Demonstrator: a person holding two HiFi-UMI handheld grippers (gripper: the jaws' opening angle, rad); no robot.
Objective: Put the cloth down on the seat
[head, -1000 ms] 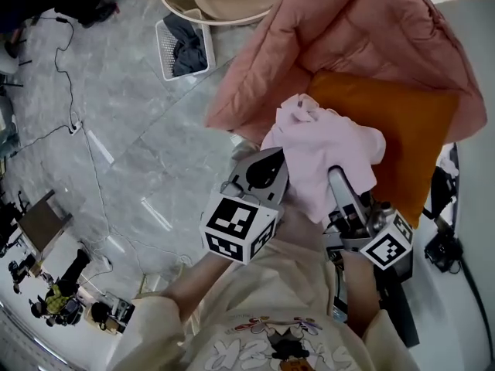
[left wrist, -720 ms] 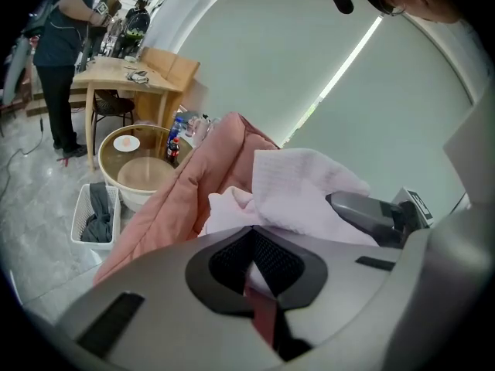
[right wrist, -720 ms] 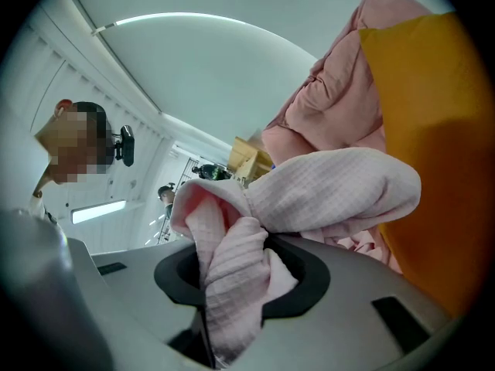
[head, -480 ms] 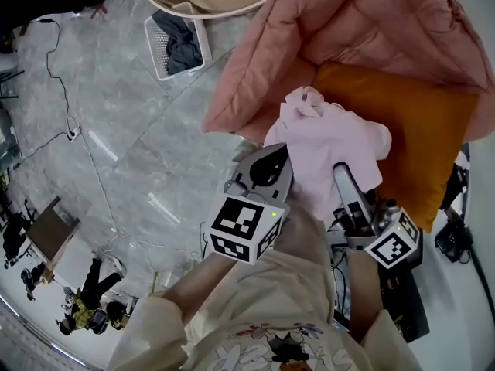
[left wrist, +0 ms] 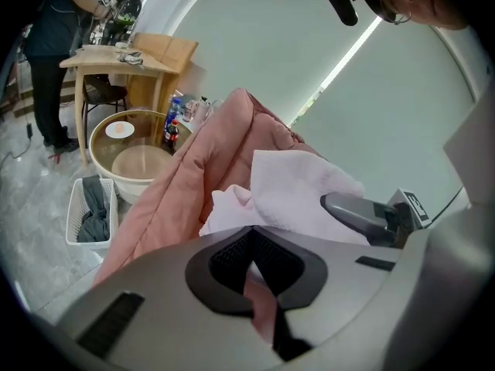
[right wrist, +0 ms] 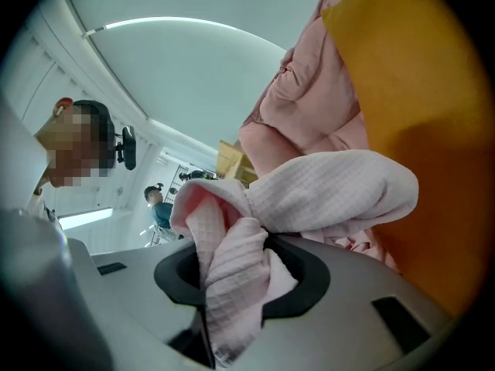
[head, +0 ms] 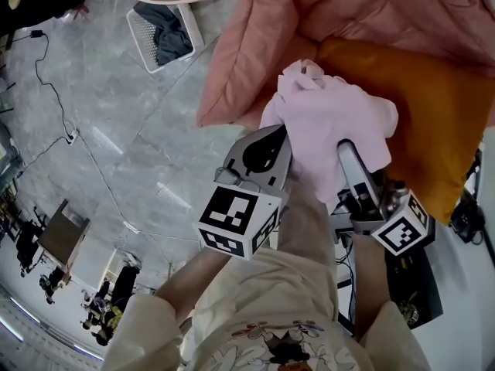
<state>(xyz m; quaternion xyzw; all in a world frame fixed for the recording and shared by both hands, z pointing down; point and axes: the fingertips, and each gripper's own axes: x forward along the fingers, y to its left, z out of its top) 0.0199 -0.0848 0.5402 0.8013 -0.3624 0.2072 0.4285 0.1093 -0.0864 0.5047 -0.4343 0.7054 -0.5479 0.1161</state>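
Nearest the camera, the left gripper (head: 282, 149) has its jaws brought together on a thin fold of the pink cloth (head: 332, 118); the left gripper view shows that fold pinched in the gap (left wrist: 249, 246). Beside it, the right gripper (head: 344, 149) is clamped on a thicker bunch of the same cloth, which fills the space between its pads in the right gripper view (right wrist: 232, 284). The cloth hangs gathered between the two grippers, held in the air in front of the orange cushion (head: 433, 107) and, as far as the head view tells, not yet resting on it.

The seat itself is covered, so the cushion looks like the landing place. To do this well, both grippers should probably lower together until the bulk of the cloth lies on the cushion, then let go at the same time, so that neither drags the fabric back off. The thick bunch in the right jaws may cling and need a clean, wide opening.

The pink quilt (head: 255, 45) crowds the cushion from behind and on the left, its edge drooping toward the grey floor (head: 116, 130); a release too far left would likely slide off that slope. Further out, the floor is open apart from a white basket (head: 151, 33) of dark clothes, well apart
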